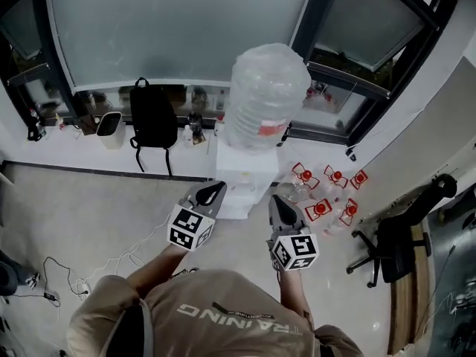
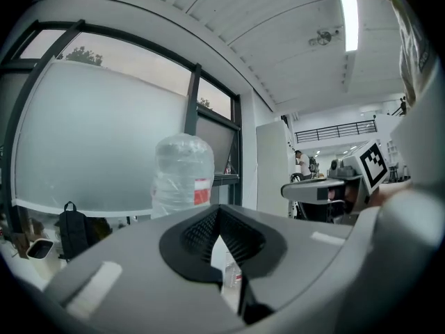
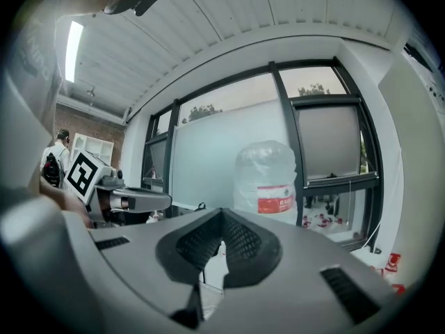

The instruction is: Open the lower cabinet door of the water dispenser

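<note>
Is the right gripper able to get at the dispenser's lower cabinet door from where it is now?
Probably, once lowered. Nothing stands between the right gripper and the water dispenser, but its shut jaws point level at the bottle, well above the door, which no view shows.

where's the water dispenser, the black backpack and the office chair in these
water dispenser point(image 1: 236, 171), head view, on its white body
black backpack point(image 1: 152, 117), head view, middle of its main body
office chair point(image 1: 398, 248), head view, on its dark seat
</note>
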`<state>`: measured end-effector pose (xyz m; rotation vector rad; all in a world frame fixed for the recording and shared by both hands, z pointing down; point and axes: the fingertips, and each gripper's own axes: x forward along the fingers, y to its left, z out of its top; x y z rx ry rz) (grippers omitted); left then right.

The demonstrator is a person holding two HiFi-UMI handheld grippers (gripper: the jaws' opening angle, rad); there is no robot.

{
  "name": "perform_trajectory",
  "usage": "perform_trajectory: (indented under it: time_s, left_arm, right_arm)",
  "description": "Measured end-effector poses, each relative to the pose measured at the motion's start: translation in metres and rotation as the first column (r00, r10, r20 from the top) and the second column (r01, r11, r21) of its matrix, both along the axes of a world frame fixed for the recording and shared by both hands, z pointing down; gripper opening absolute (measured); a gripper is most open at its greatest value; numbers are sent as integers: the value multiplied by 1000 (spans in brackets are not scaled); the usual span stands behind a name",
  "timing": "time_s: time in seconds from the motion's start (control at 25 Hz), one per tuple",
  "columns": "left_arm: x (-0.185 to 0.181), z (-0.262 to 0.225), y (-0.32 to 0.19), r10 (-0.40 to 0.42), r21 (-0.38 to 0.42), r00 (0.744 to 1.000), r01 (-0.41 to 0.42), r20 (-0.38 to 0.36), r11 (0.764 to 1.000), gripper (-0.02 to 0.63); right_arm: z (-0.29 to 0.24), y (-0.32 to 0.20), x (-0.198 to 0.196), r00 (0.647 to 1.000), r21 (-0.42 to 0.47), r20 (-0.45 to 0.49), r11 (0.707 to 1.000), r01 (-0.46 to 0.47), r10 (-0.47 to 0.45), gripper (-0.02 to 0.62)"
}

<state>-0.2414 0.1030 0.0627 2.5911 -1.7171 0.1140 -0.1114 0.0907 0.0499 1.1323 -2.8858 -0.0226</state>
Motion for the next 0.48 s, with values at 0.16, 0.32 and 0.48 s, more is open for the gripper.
perform_trajectory:
  time_s: [0.16, 0.32, 0.48]
  left_arm:
    - [4, -12, 17, 25, 31, 1000, -25, -2, 999, 2]
    - [0, -30, 20, 4, 82, 999, 0, -40, 997, 2]
    - [10, -45, 20, 46, 107, 997, -40, -55, 993, 2]
  right_arm:
    - [-6, 12, 0, 1000, 10, -14, 1000, -28, 28, 9]
    - [-6, 15, 0, 998, 25, -32, 998, -60, 61, 9]
    - [-4, 22, -2, 997, 2, 13, 997, -72, 72, 9]
